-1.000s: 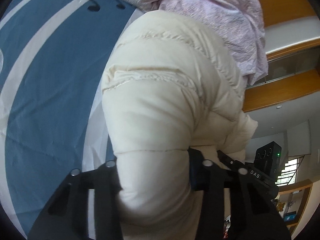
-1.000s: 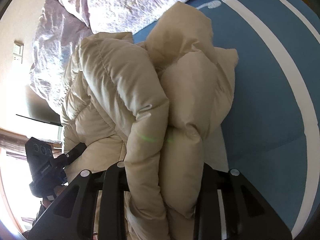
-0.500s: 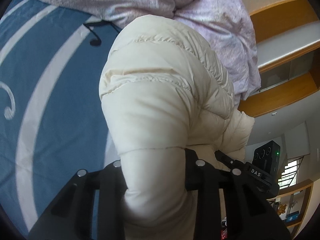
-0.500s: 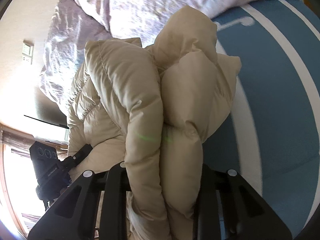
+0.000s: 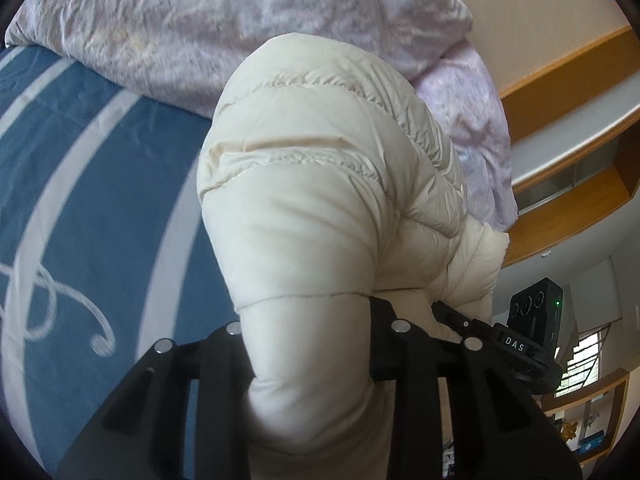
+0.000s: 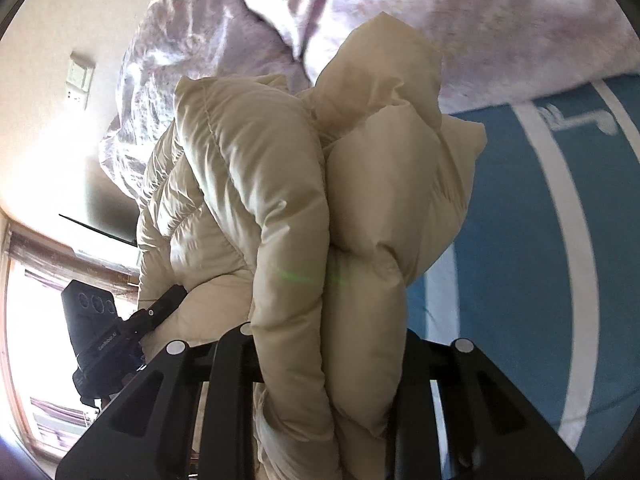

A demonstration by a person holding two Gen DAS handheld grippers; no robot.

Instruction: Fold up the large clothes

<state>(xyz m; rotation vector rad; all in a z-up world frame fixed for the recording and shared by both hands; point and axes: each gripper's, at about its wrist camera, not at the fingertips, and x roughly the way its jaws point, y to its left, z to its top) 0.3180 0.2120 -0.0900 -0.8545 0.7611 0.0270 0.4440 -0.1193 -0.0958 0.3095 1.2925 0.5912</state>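
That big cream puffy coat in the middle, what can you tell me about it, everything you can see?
The puffy coat is cream, quilted in plump stitched bands, of smooth, slightly shiny fabric. It is bunched into thick folds and held up over a blue bedspread with pale stripes, a crumpled lilac duvet behind it. The left gripper pinches one padded roll; its jaws have just closed further on it. The right gripper clamps two folds pressed together. Whether any part rests on the bed is hidden.

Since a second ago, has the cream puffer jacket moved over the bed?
Yes. The cream puffer jacket, clamped in the left tongs, has travelled toward the lilac quilt: the quilt fills more of the left wrist view, and the blue sheet less.
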